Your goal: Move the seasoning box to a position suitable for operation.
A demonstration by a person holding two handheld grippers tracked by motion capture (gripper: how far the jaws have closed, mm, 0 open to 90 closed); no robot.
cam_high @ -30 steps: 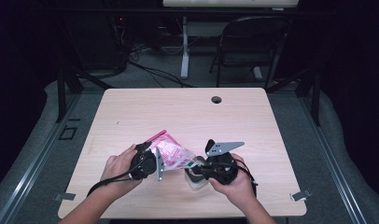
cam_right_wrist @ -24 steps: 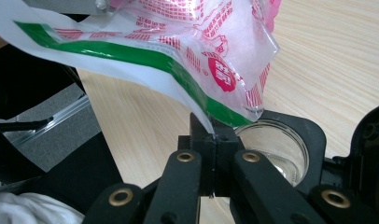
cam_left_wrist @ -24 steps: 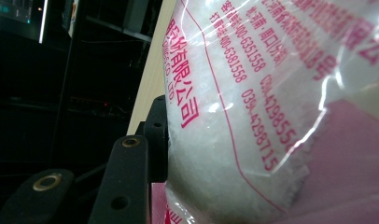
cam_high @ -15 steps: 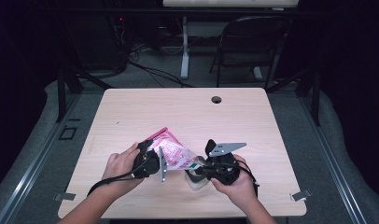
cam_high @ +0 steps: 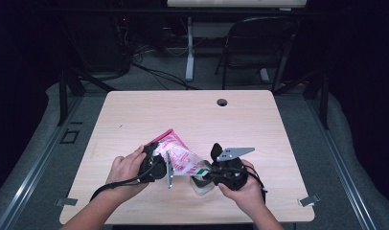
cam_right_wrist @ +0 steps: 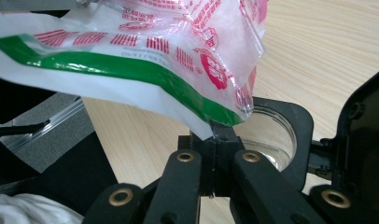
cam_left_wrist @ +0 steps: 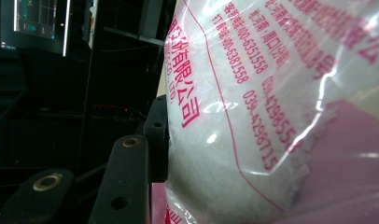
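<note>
A clear plastic bag (cam_high: pixel 179 154) of white granules with red print and a pink top edge hangs tilted between my two grippers, above the table's front half. My left gripper (cam_high: pixel 160 165) is shut on the bag's thick body; the bag (cam_left_wrist: pixel 271 116) bulges against one black finger (cam_left_wrist: pixel 156 135), and the other finger is hidden behind it. My right gripper (cam_right_wrist: pixel 215 140) is shut on the bag's lower corner (cam_right_wrist: pixel 211 116), by its green stripe. Right under that corner a clear glass (cam_high: pixel 202 184) stands on the table, its rim (cam_right_wrist: pixel 271 140) just beyond the shut jaws.
The light wooden table (cam_high: pixel 192 120) has a round cable hole (cam_high: pixel 222 102) near its far edge. A black folding chair (cam_high: pixel 259 48) and cables stand on the floor behind the table. Both forearms come in over the front edge.
</note>
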